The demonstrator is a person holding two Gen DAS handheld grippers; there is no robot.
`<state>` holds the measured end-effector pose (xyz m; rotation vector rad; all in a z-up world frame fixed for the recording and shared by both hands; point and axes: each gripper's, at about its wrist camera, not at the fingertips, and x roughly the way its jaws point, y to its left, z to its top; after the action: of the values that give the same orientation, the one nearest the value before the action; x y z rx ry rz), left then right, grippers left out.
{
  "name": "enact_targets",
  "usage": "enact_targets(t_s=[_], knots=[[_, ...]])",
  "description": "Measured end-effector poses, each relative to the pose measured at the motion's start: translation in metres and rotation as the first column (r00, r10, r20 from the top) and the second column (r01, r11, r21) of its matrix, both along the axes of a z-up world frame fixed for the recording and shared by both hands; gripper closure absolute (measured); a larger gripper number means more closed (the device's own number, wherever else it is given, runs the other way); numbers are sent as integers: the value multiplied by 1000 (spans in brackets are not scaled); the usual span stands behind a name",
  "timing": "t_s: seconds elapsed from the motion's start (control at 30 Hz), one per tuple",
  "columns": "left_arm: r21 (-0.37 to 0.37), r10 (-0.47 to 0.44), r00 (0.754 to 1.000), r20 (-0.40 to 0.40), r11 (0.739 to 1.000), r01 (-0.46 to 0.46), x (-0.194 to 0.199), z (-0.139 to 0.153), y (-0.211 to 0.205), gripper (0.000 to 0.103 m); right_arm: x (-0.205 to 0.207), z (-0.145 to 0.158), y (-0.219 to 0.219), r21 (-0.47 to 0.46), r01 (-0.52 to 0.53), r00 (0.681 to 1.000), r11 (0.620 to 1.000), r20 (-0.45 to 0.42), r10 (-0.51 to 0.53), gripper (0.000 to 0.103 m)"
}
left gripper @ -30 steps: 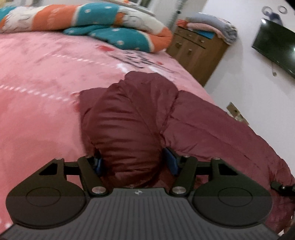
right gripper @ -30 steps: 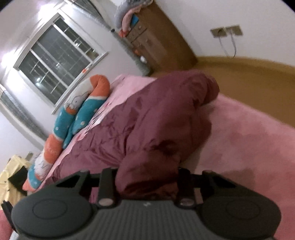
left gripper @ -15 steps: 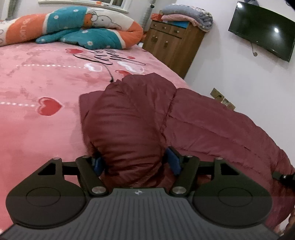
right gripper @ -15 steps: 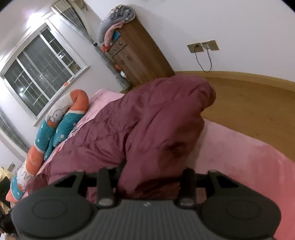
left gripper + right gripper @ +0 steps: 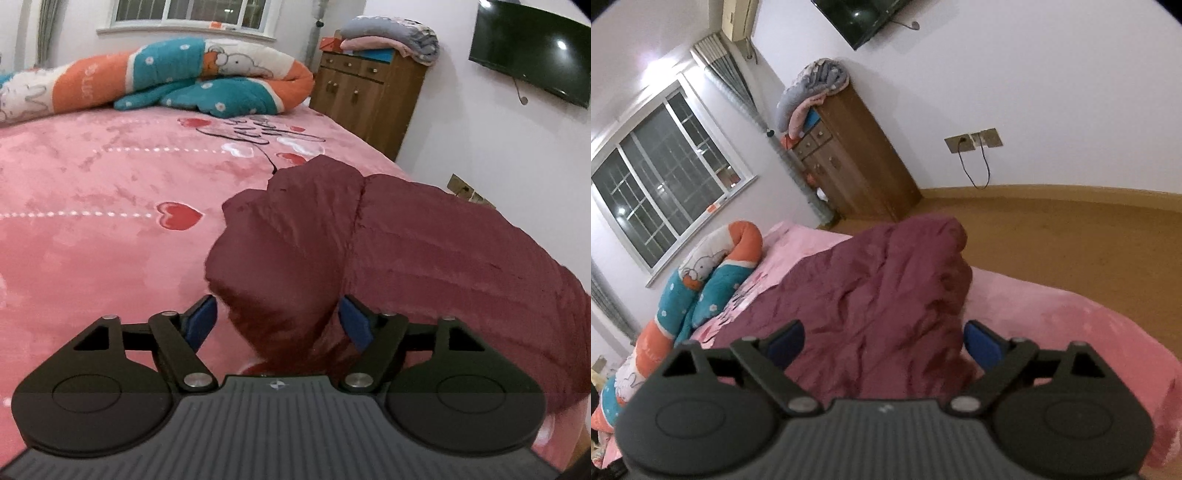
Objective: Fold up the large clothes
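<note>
The maroon puffer jacket (image 5: 369, 251) lies in a bulky heap on the pink bed (image 5: 92, 221), near its edge toward 3 o'clock in the left wrist view, well apart from the rolled quilt (image 5: 166, 81) at 11 o'clock.

The left tool (image 5: 277, 321) is opening; a fold of jacket sits between its jaws, and the blue pad (image 5: 201, 323) at 9 o'clock stands clear of the cloth. The right tool (image 5: 882, 343) is opening too, its jaws spread with a rumpled ridge of the jacket (image 5: 879, 295) between them and neither pad pressing.

The main risk, as I judge it, is spring-back: the padded filling is lofty, so the released fold may puff up and slide open. In the right wrist view the jacket's far end rises close to the bed's edge at 1 o'clock above the wooden floor (image 5: 1071, 236), so an unfolding part could slip over the side. A pad drawn away carelessly could also snag the slick shell and drag the fold askew.
</note>
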<state>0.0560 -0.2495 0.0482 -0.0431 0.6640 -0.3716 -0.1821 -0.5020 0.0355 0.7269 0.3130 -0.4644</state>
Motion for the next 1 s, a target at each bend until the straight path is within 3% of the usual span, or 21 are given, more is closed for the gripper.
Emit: enact_targets(t_s=[0.5,0.83,1.0], knots=[[11,-6,992,126,1000,5,-110,56,45,0,-31,60,115,-218,-89,995,972,-68,76,10],[49,1,959,284,999,-16,-178,111,67,0,-60,96,165,-363,-97,995,927,-60,81,6],[50,-9,942,336,999,-8,-197,125,72,0,-69,108,183,-421,-88,996,903,-43,77,5]])
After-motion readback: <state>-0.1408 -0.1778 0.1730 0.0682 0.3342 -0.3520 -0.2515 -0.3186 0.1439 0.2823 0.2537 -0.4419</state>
